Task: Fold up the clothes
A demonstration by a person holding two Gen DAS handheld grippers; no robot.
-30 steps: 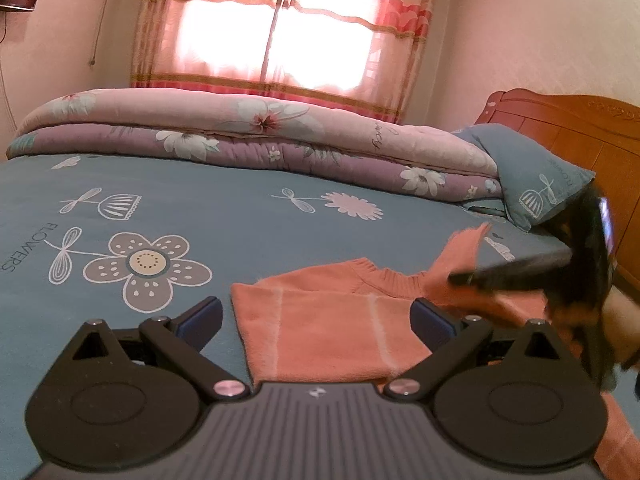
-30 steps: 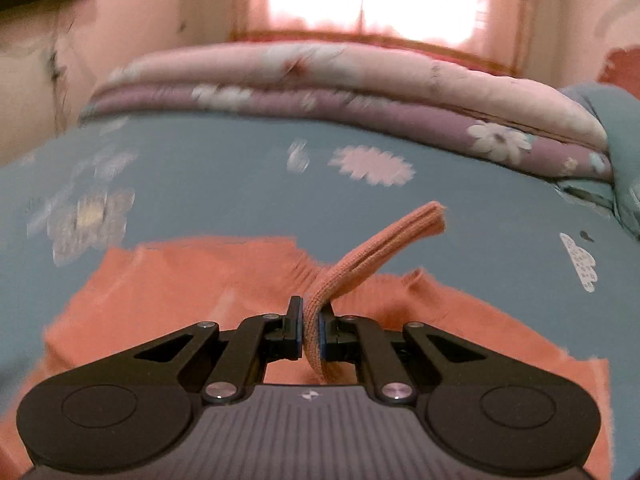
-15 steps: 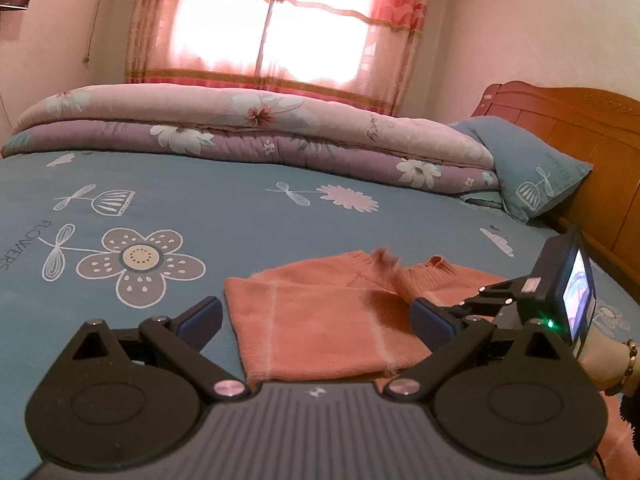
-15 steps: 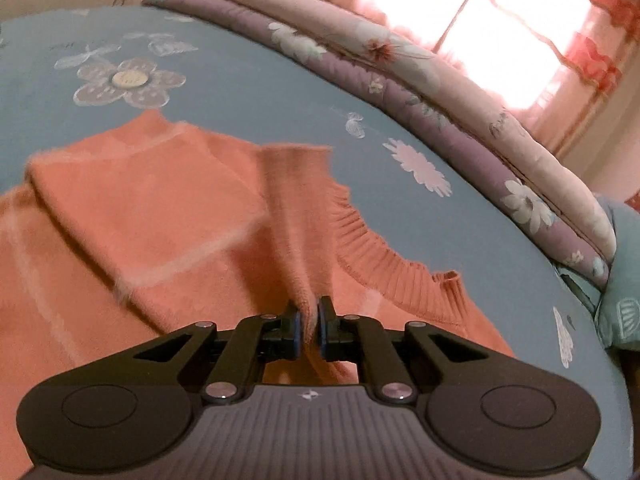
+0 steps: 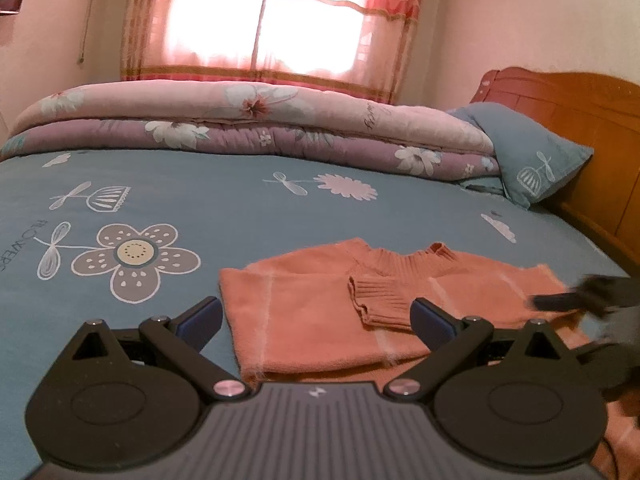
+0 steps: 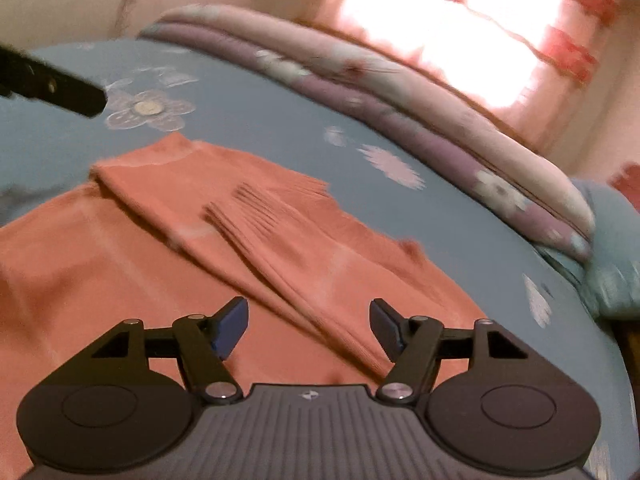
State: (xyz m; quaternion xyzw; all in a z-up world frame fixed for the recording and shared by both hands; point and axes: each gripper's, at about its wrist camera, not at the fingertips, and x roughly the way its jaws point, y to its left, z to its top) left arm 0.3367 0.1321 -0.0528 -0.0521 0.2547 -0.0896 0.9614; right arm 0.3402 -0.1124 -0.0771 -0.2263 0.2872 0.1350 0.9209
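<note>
An orange knit sweater [image 5: 304,312] lies flat on the blue floral bed sheet [image 5: 200,200]. One sleeve is folded across its chest, the ribbed cuff [image 5: 380,300] lying on top. In the right wrist view the same sweater [image 6: 120,264] fills the foreground, its sleeve [image 6: 280,248] running between the fingers. My right gripper [image 6: 306,328] hovers over that sleeve with its jaws opening and the pads clear of the cloth. My left gripper [image 5: 316,320] stands open above the sweater's left part, holding nothing. A blurred tip of the right gripper [image 5: 576,300] shows at the right edge.
A rolled pink and purple floral quilt [image 5: 256,128] lies along the far side of the bed. A blue pillow [image 5: 532,156] leans on the wooden headboard [image 5: 592,120] at the right. A curtained window [image 5: 264,20] glows behind.
My right gripper carried the lifted sleeve across and laid it on the sweater's chest, then let go and drew back to the right. The left gripper stayed put.
</note>
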